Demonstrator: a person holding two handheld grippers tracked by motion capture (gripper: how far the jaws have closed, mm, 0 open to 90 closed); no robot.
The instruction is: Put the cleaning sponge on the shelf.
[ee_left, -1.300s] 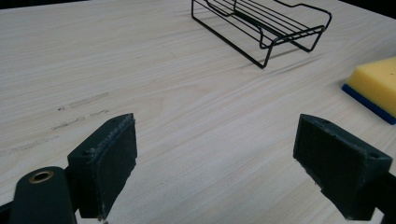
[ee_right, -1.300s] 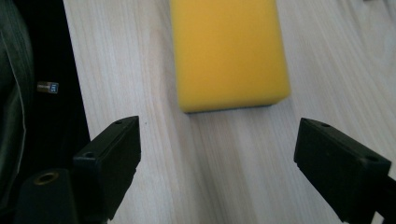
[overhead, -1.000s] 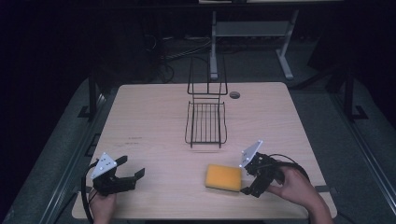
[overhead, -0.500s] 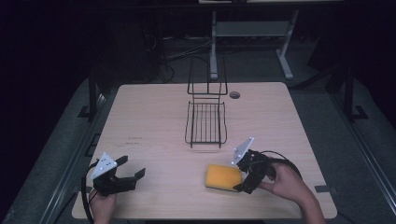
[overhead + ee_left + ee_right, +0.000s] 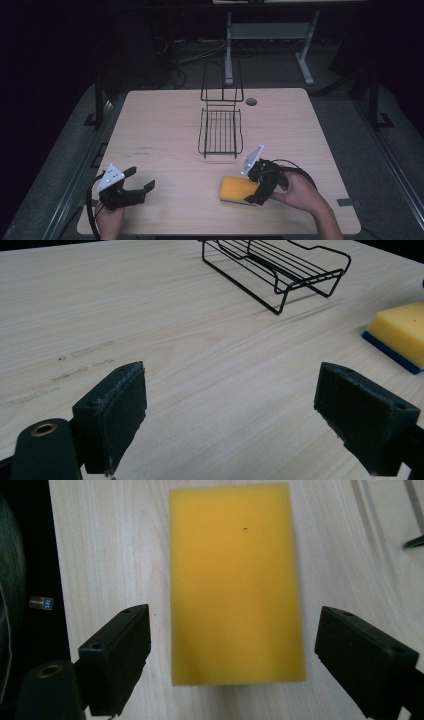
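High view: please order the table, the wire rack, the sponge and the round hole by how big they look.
1. Table
2. Rack
3. Sponge, partly hidden under the right tool
4. Hole

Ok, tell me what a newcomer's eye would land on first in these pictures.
The bright yellow rectangular sponge stands out on the pale wooden table, near its front edge, with the right gripper poised open over it, jaws either side. Behind it, mid-table, sits a black wire rack. The left gripper rests open at the front left corner.
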